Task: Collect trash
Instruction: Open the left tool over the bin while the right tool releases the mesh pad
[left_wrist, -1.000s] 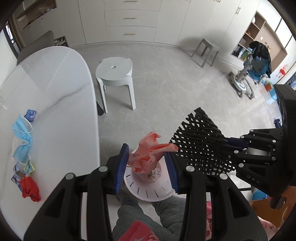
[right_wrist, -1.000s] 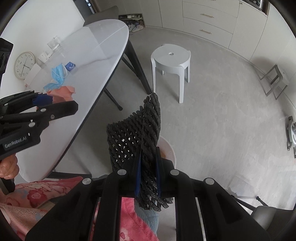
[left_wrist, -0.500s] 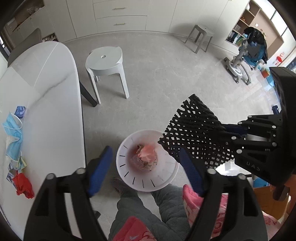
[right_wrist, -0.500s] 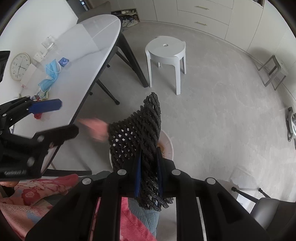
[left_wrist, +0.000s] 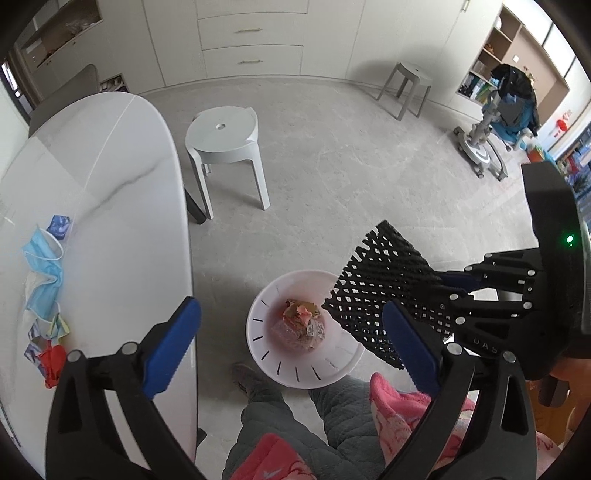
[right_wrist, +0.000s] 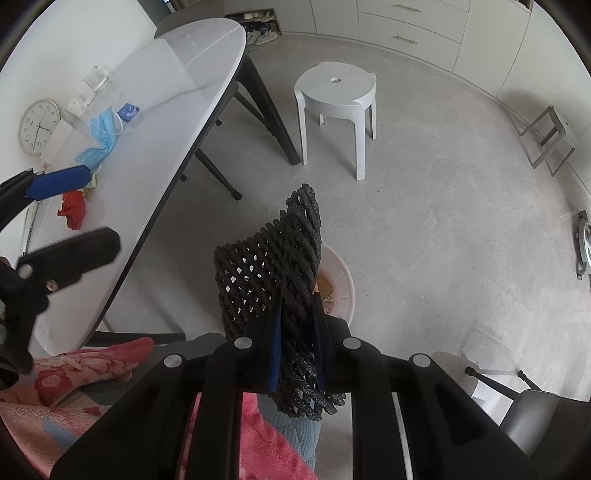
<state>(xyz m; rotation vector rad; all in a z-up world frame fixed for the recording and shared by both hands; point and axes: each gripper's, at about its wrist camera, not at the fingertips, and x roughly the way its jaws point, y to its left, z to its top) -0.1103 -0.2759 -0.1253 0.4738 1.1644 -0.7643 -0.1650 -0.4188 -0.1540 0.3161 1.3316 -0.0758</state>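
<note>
My left gripper (left_wrist: 288, 310) hangs over the white bin (left_wrist: 266, 354) on the floor. Its jaws are opening wide and hold nothing. A pink crumpled scrap (left_wrist: 301, 312) lies in the bin with other waste. My right gripper (right_wrist: 297, 314) is shut on a black foam net (right_wrist: 266, 266), held just right of the bin and above its rim (right_wrist: 343, 288). On the white table (left_wrist: 110, 184) lie a blue face mask (left_wrist: 42, 266), a red scrap (left_wrist: 51, 363) and a small blue wrapper (left_wrist: 59, 226).
A white stool (left_wrist: 221, 136) stands on the floor beyond the bin, and a grey stool (left_wrist: 406, 79) by the far cabinets. A person's legs and pink garment (left_wrist: 399, 402) sit below the grippers. A round clock (right_wrist: 38, 125) rests at the table's far side.
The left gripper's jaws spread apart and let go of the pink scrap, which dropped into the bin. The right gripper kept its hold on the black net.
</note>
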